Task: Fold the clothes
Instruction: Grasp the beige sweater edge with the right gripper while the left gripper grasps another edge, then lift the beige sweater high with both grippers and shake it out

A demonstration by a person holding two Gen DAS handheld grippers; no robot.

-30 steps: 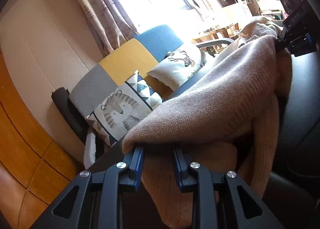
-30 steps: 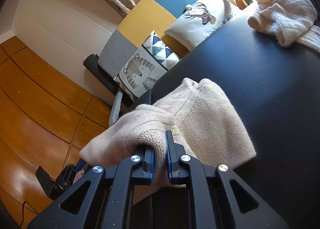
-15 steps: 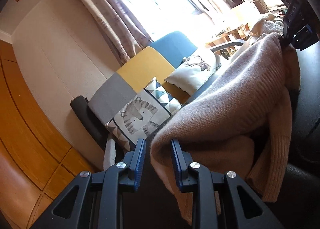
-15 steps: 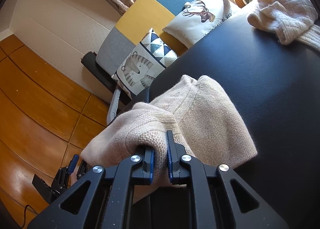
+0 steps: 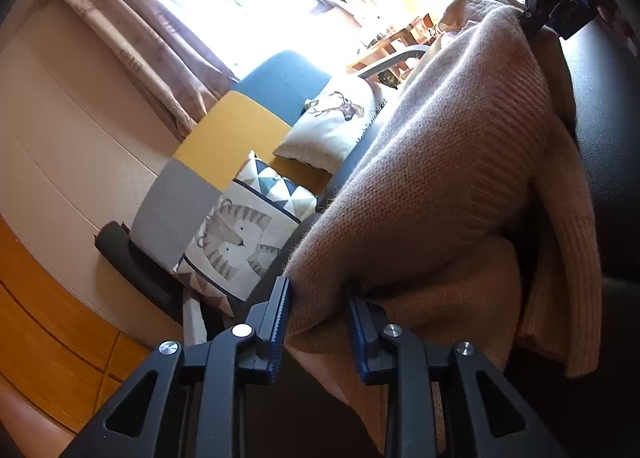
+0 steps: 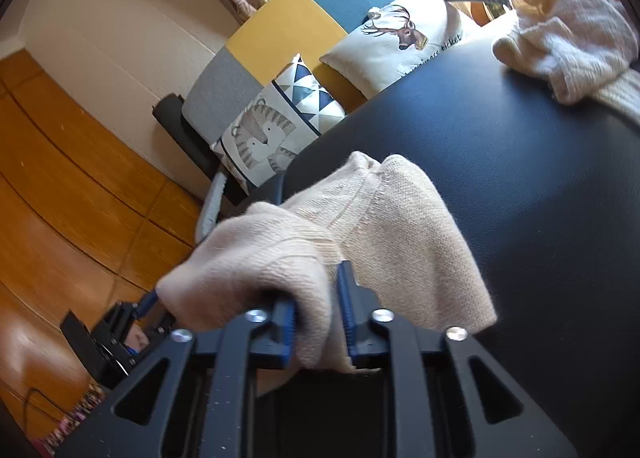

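The beige sweater [image 5: 440, 186] is doubled over itself on the dark tabletop [image 6: 540, 178], its upper layer arching between the two grippers and a ribbed sleeve hanging at the 4 o'clock side in the left wrist view. The left gripper [image 5: 318, 294] stands wide apart, one corner of the knit lying loosely between its fingers without being pinched. The right gripper [image 6: 316, 298] is parted to a moderate gap with a bunched fold of sweater sitting inside it; no firm clamp is evident. In the judgement of this report, the fold is being set down or released. Good practice: lower both corners level, let the cloth settle flat before drawing the fingers clear, and withdraw straight back so the knit does not snag. A white knitted garment [image 6: 568, 26] lies apart at 1 o'clock. A patchwork sofa [image 6: 304, 22] with cushions stands beyond the tabletop's edge.
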